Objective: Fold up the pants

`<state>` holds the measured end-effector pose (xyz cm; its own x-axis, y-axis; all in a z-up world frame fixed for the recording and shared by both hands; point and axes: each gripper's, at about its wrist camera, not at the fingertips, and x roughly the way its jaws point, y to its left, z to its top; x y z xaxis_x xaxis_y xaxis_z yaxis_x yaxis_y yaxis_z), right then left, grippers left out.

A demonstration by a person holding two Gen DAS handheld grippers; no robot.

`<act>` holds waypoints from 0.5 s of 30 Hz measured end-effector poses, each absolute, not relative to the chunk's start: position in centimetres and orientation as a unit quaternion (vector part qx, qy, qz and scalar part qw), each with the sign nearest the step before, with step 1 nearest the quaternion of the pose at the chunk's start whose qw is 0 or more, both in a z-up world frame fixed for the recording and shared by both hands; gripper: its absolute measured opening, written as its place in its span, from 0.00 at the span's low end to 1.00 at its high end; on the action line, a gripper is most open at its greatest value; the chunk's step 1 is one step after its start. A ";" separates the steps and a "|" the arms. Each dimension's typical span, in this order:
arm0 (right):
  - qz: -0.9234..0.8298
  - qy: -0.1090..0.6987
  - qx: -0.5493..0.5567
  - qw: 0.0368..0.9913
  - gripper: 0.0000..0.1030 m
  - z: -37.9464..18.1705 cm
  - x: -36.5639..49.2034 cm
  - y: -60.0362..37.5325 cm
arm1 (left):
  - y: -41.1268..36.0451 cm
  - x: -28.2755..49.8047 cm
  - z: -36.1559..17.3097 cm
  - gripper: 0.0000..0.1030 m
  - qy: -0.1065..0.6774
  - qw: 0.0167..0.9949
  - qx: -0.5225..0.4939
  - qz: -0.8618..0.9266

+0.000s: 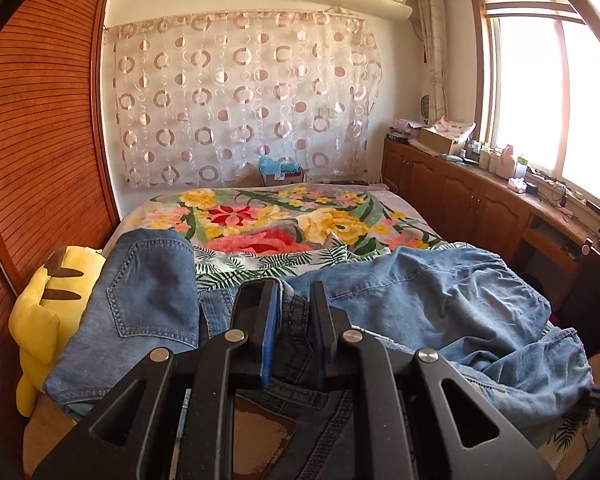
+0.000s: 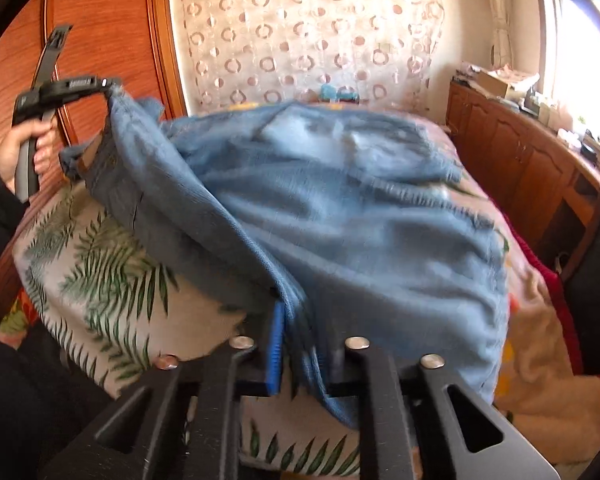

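We hold the pants (image 1: 400, 300), a pair of light blue jeans, lifted above the foot of the bed (image 1: 260, 216), one tool at each end of the waist area. Our left tool (image 1: 294, 292) has its two fingers drawn in close with denim pinched between them; the waistband and a brown patch (image 1: 260, 436) on it hang just below the fingers, and a back pocket (image 1: 156, 280) with contrast stitching rises to the left of the tool. From the right wrist view we see that left tool (image 2: 108, 86) raised high at the left, with the hand (image 2: 24, 148) wrapped around its grey handle and the cloth bunched at its tip.

Our right tool (image 2: 304, 312) is also clamped on the jeans: a fold of denim runs down between its fingers, against the blue pad (image 2: 276, 348) of the left finger. That view is blurred, so finer detail of the cloth is lost. Between the two tools the pants sag in a broad sheet, the legs trailing away over the bed toward the far side.

Under the cloth lies a sheet printed with green fern leaves (image 2: 112, 276), and farther up a blanket with large yellow and red flowers (image 1: 236, 216). A yellow plush toy (image 1: 48, 312) sits at the bed's left edge against the slatted wooden wardrobe door (image 1: 40, 120). A circle-patterned curtain (image 1: 240, 100) covers the far wall, and wooden cabinets (image 1: 460, 196) run beneath the window (image 1: 548, 100) on the right.
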<state>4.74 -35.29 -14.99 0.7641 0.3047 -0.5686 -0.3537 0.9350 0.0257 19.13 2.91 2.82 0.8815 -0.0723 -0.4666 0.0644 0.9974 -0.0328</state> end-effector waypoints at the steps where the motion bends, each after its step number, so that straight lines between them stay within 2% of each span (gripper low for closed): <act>1: 0.172 0.287 -0.045 0.941 0.08 -14.4 5.0 -35.3 | 3.1 19.1 3.1 0.16 0.238 0.971 -0.010 -0.036; 15: 0.155 0.200 -0.118 0.960 0.04 -6.4 12.9 -32.5 | 7.3 22.3 4.5 0.16 0.213 0.975 -0.060 -0.029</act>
